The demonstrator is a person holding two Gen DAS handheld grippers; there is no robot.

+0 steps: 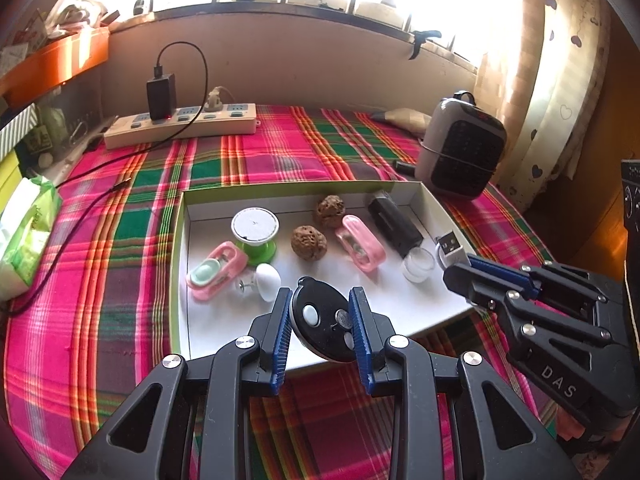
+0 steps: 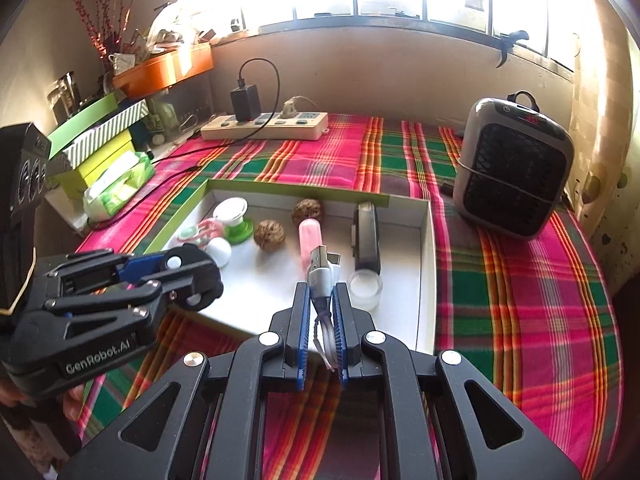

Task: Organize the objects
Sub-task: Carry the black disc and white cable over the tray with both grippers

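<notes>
1. Lower centre of the left wrist view: left gripper [image 1: 320,316] clamped on a black oval plastic remote with white buttons [image 1: 320,322], held over the near edge of the shallow white cardboard tray [image 1: 182,280].
2. Lower centre of the right wrist view: right gripper [image 2: 320,300] pinched shut on a white USB cable with a silver plug [image 2: 320,270] — loose end dangling between the pads.
3. Mid-frame, inside the tray: clear round jar [image 2: 365,290], black rectangular case [image 2: 367,236], pink capsule case [image 2: 310,238], two brown walnuts [image 2: 270,235].
4. Risks: cable slipping from a thin grip; remote knocking the white egg-shaped piece [image 1: 267,279] — crowded tray, little landing room.
</notes>
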